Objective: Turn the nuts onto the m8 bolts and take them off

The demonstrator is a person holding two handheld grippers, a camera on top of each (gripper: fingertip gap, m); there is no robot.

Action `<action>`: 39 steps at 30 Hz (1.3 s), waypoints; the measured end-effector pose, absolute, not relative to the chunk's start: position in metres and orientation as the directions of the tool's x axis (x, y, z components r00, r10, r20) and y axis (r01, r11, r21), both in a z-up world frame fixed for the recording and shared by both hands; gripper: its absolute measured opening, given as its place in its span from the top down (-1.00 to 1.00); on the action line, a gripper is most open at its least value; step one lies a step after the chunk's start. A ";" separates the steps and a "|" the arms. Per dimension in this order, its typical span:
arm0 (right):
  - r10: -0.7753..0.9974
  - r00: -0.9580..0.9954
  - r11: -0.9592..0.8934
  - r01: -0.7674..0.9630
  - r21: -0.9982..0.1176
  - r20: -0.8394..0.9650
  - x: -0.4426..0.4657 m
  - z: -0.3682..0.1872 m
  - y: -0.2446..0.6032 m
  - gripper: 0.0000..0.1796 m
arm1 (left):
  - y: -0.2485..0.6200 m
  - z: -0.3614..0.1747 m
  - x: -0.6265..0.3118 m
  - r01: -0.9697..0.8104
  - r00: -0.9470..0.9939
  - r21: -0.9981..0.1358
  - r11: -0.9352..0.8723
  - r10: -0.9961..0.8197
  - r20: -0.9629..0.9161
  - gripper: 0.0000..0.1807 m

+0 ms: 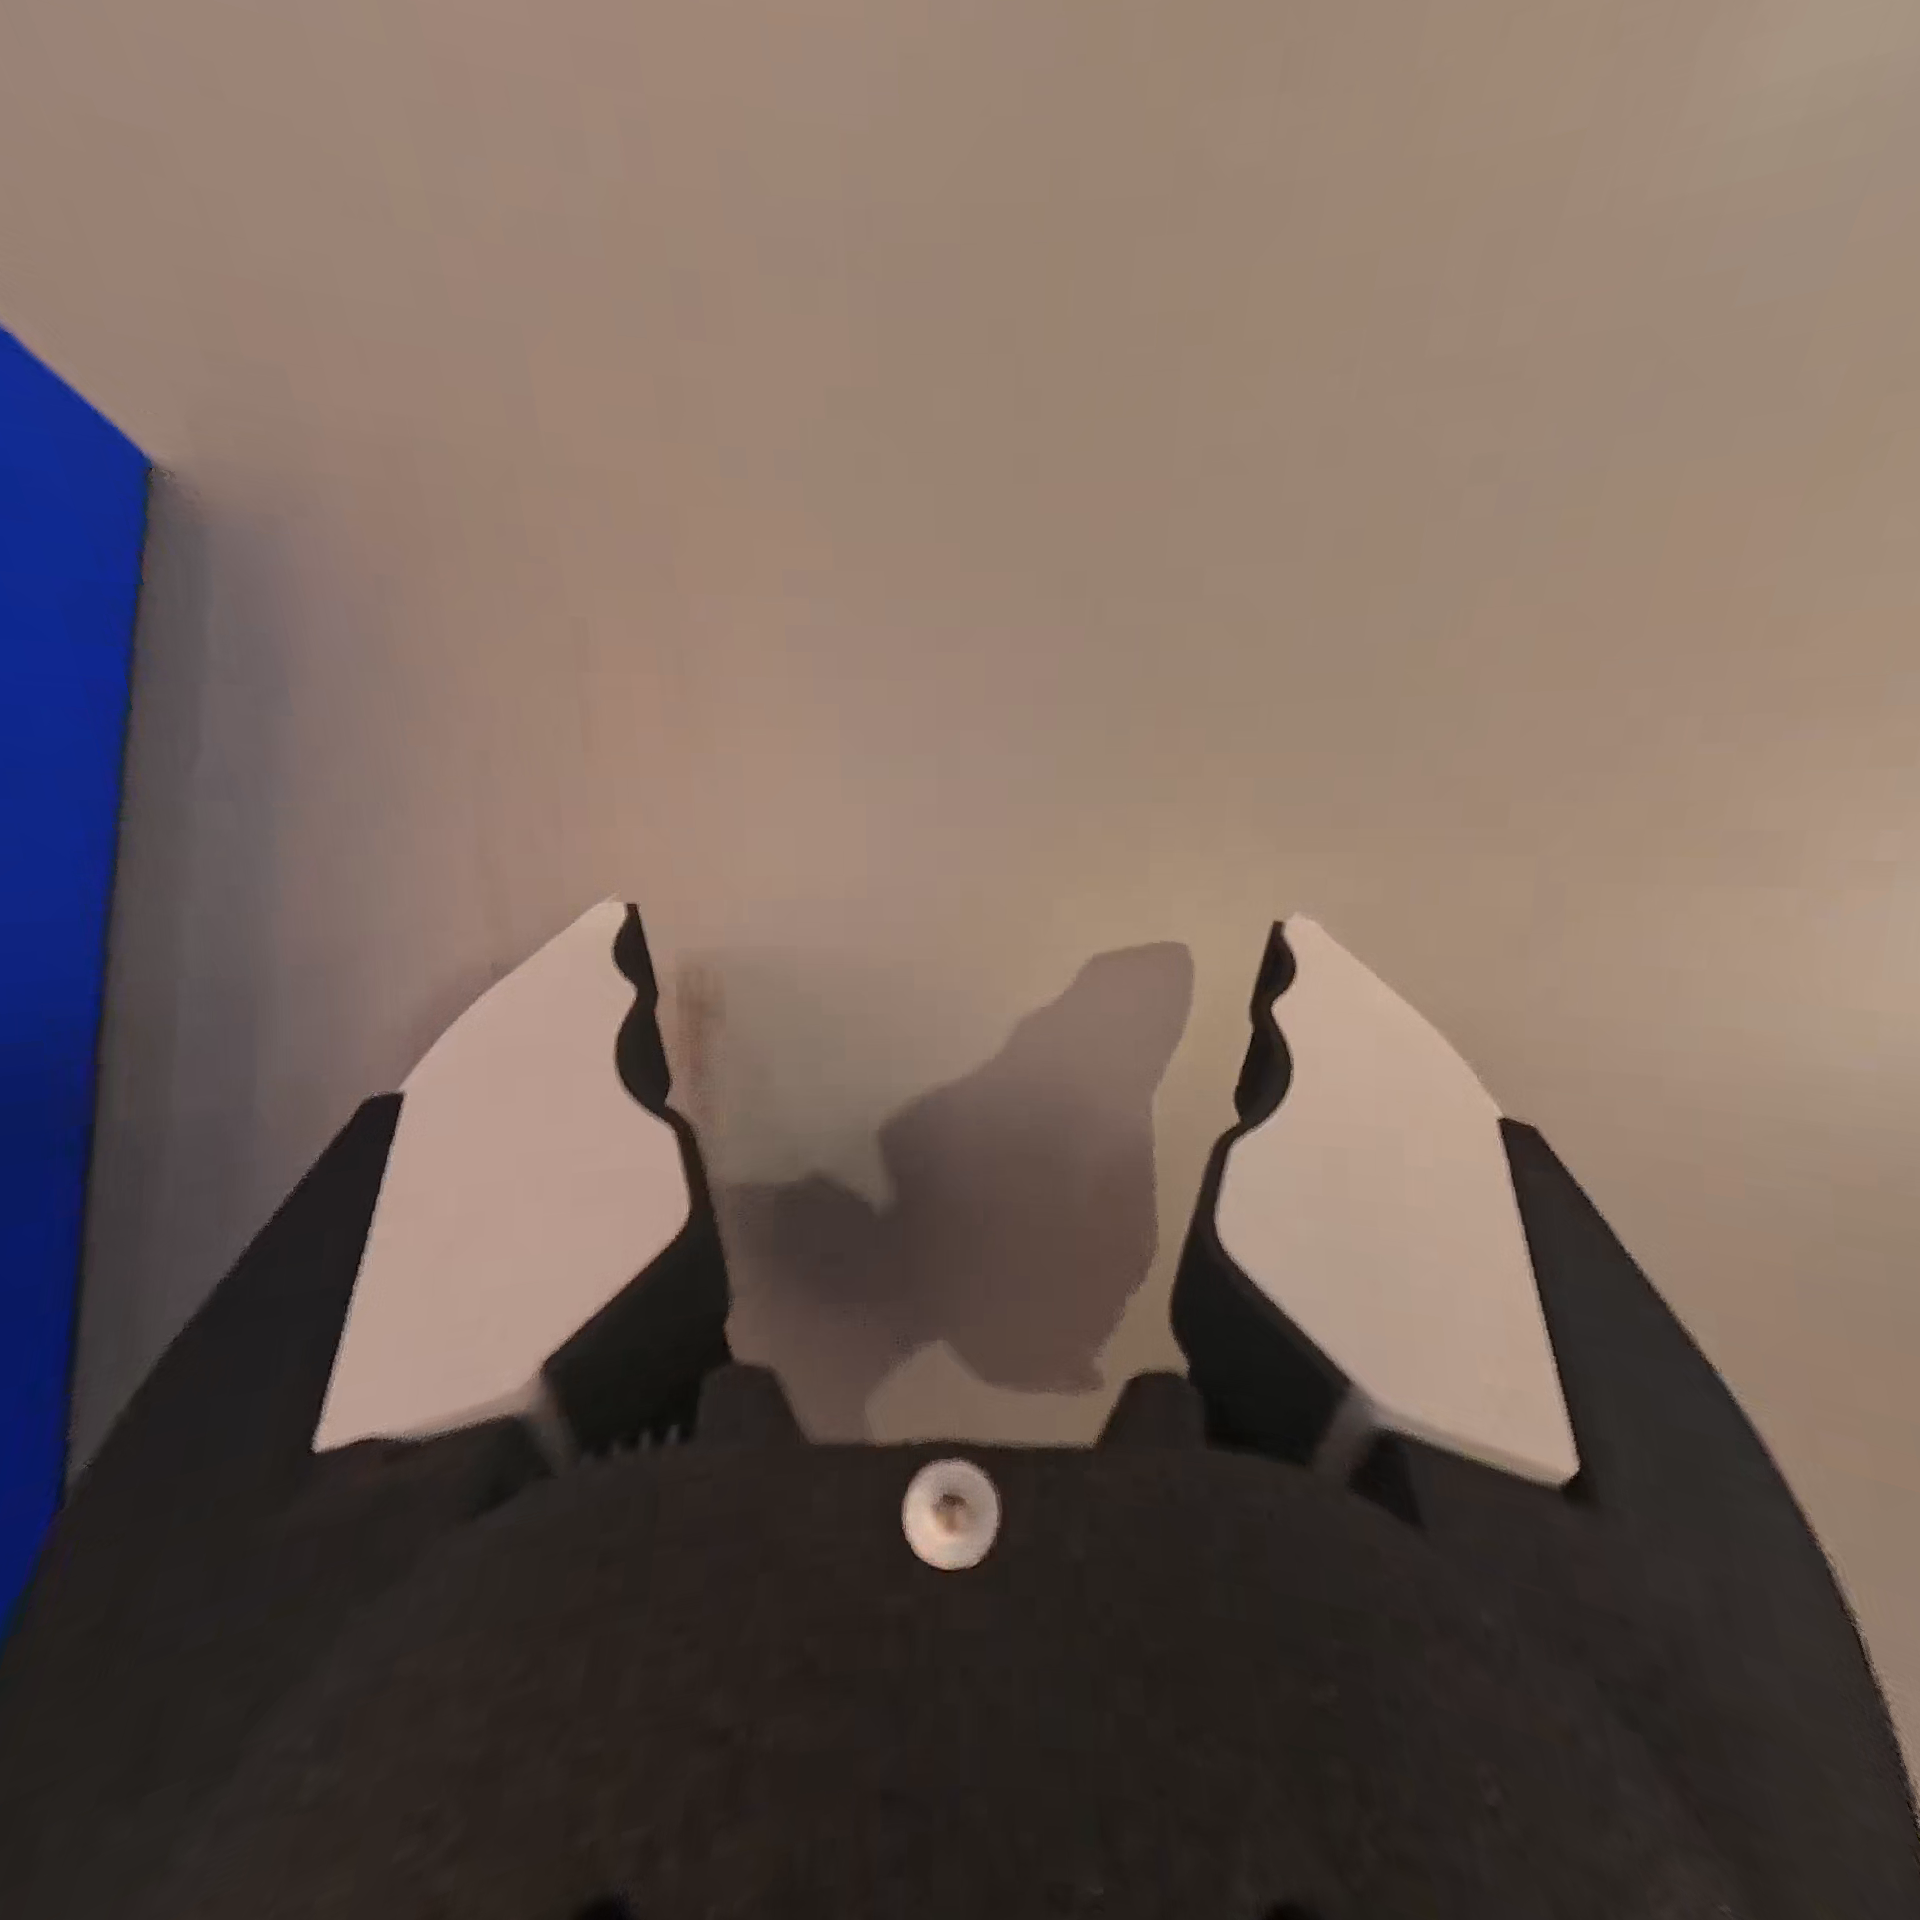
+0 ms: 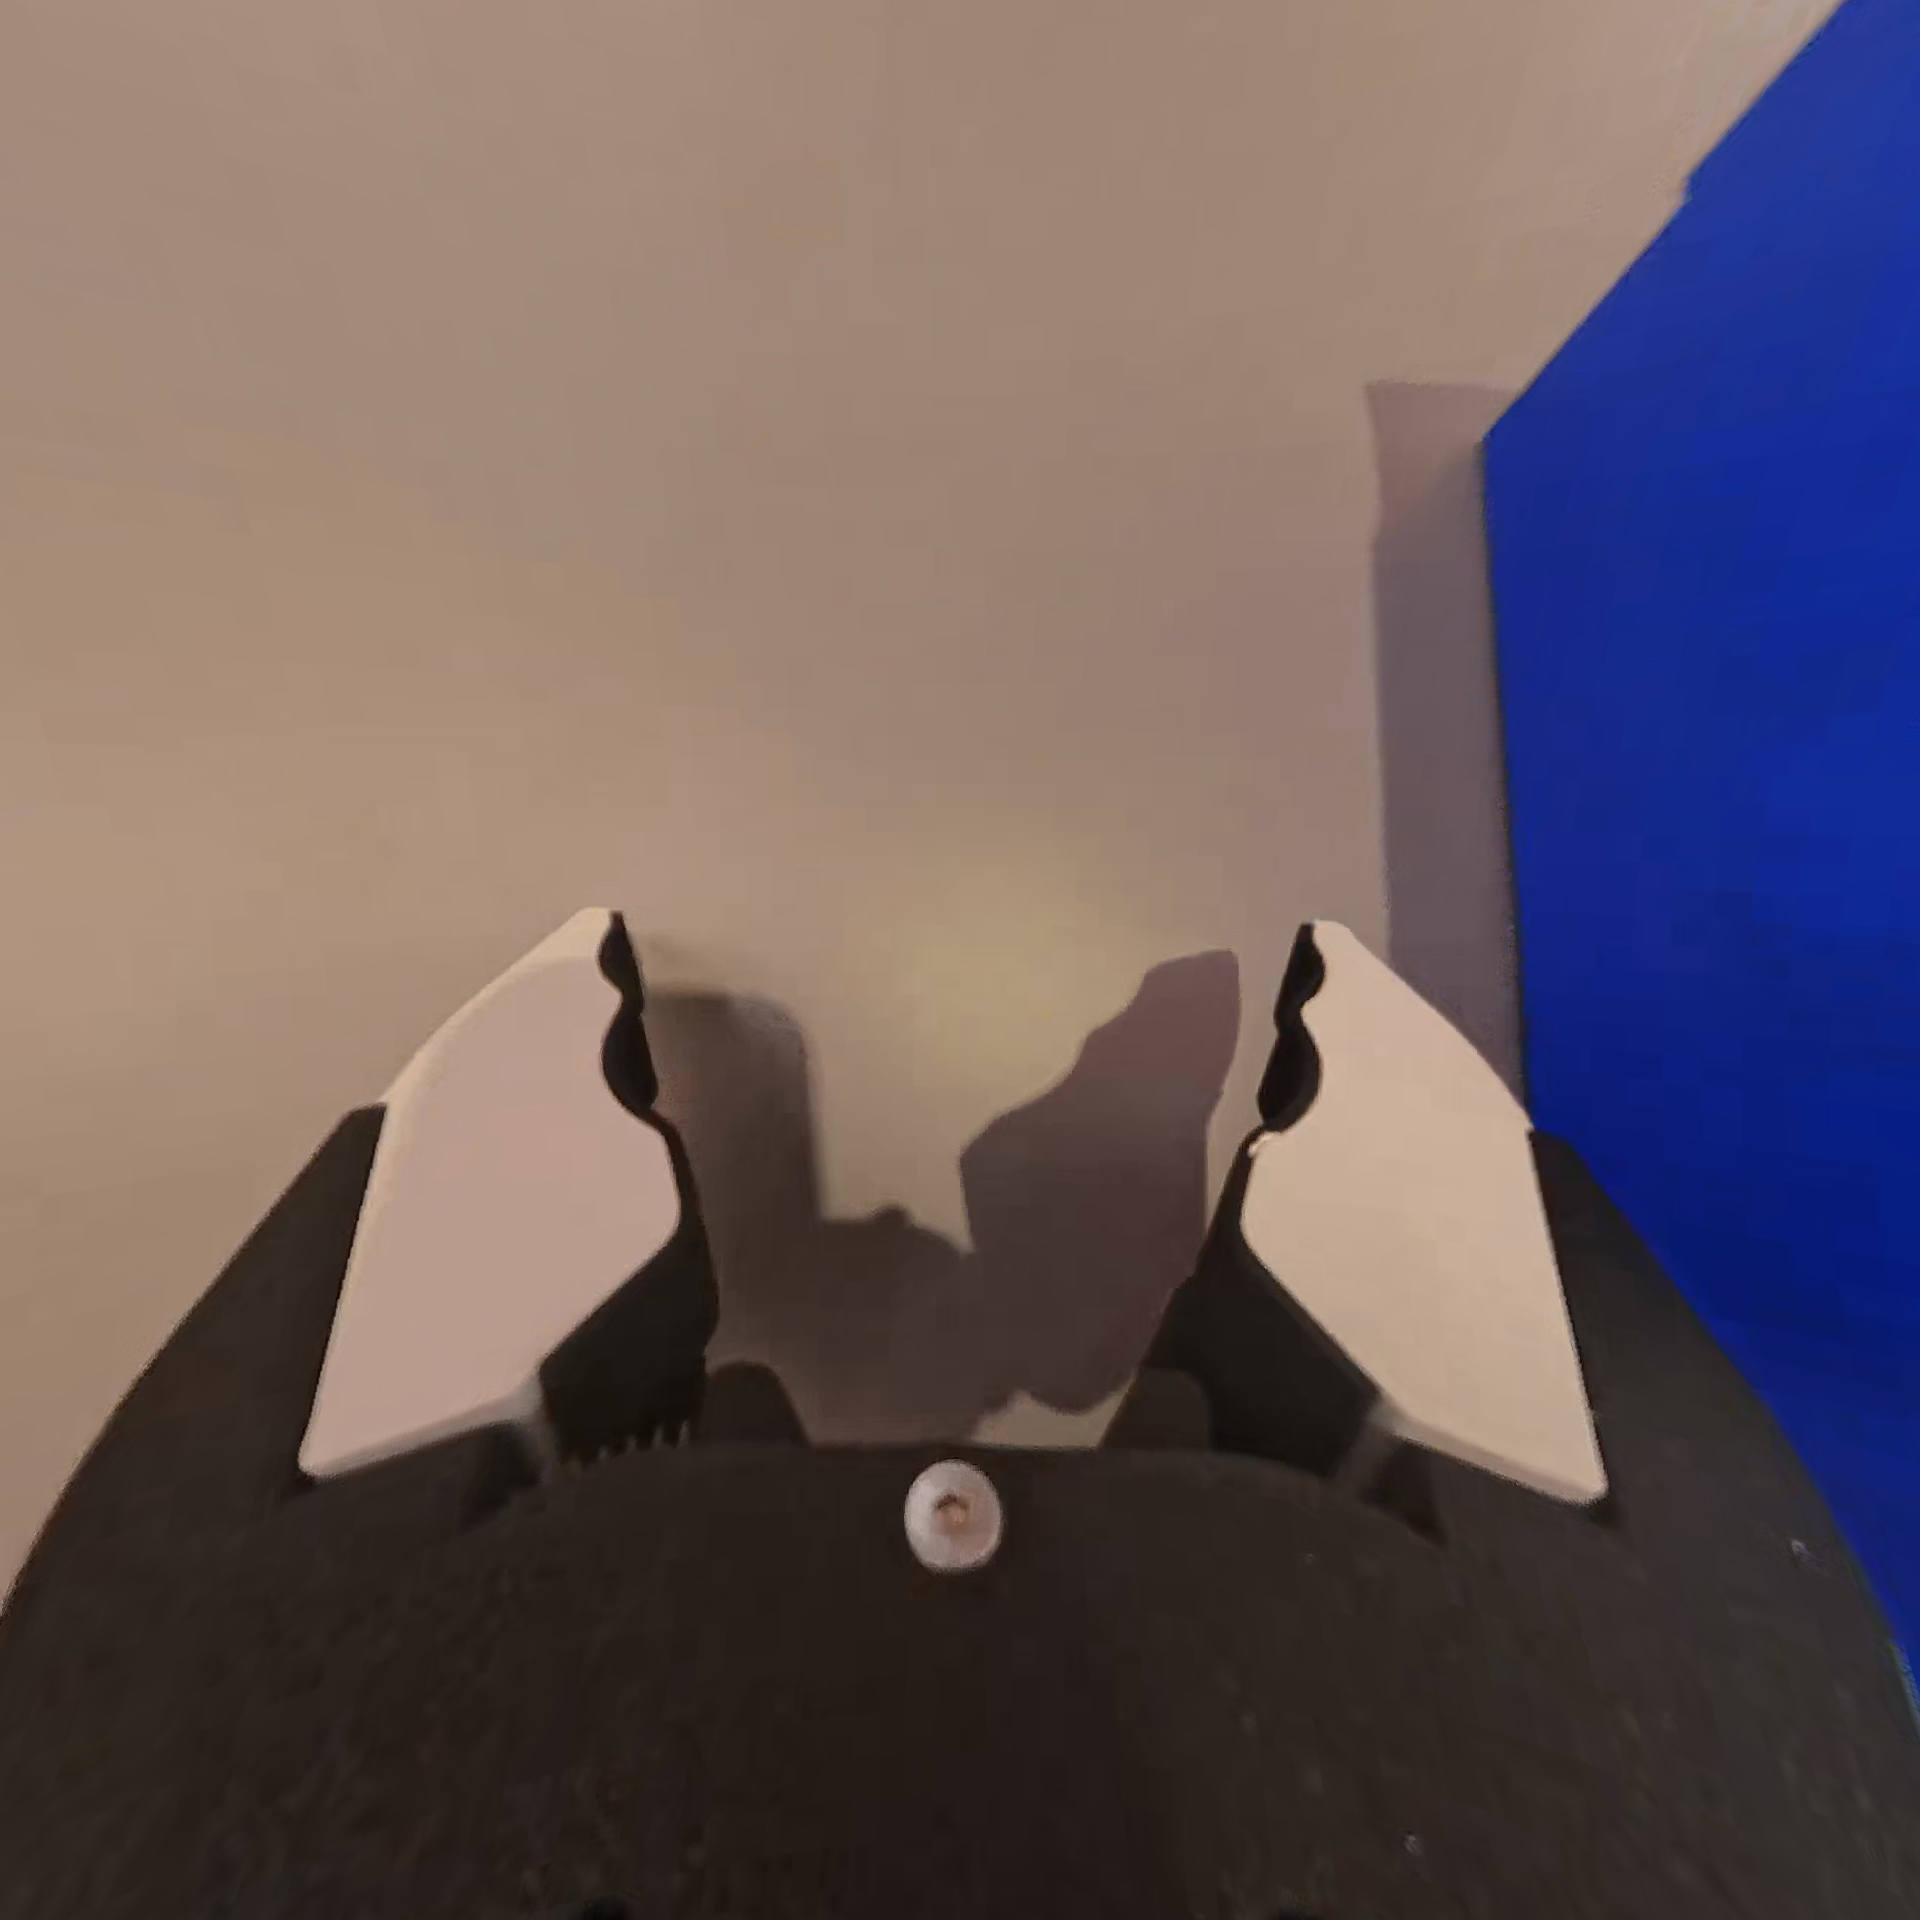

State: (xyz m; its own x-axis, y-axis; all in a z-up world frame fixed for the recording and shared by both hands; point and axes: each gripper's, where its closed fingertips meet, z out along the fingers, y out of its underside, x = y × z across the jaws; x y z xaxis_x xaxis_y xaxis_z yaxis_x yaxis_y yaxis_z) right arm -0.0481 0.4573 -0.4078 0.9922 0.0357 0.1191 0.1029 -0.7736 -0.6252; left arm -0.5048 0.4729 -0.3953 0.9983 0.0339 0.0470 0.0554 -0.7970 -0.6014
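No nuts or bolts show in either view. My left gripper [image 1: 951, 920] is open and empty, its white-and-black fingers [image 1: 540, 1174] spread wide close above a plain beige surface [image 1: 935, 468]. My right gripper [image 2: 961, 930] is also open and empty, fingers [image 2: 520, 1195] spread over the same kind of beige surface [image 2: 727, 468]. Each gripper casts a dark shadow on the surface between its fingers.
A blue panel or mat [image 1: 62, 831] lies along the left edge of the left wrist view. A blue panel [image 2: 1704, 727] also fills the right side of the right wrist view, with a grey shadow beside it.
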 end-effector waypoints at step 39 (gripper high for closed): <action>0.048 0.999 -0.772 0.038 -0.635 0.000 -0.065 -0.427 0.486 -0.63 | 0.499 -0.421 -0.515 -0.043 0.998 -0.637 -0.770 -0.062 0.008 -0.53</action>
State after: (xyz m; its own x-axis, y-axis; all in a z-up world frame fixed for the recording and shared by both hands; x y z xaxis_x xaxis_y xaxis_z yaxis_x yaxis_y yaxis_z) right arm -0.0647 0.4863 -0.4268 0.9988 0.0484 0.0004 0.0376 -0.7715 -0.6351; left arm -0.5153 0.4987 -0.4210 0.9980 -0.0623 0.0079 -0.0430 -0.7698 -0.6368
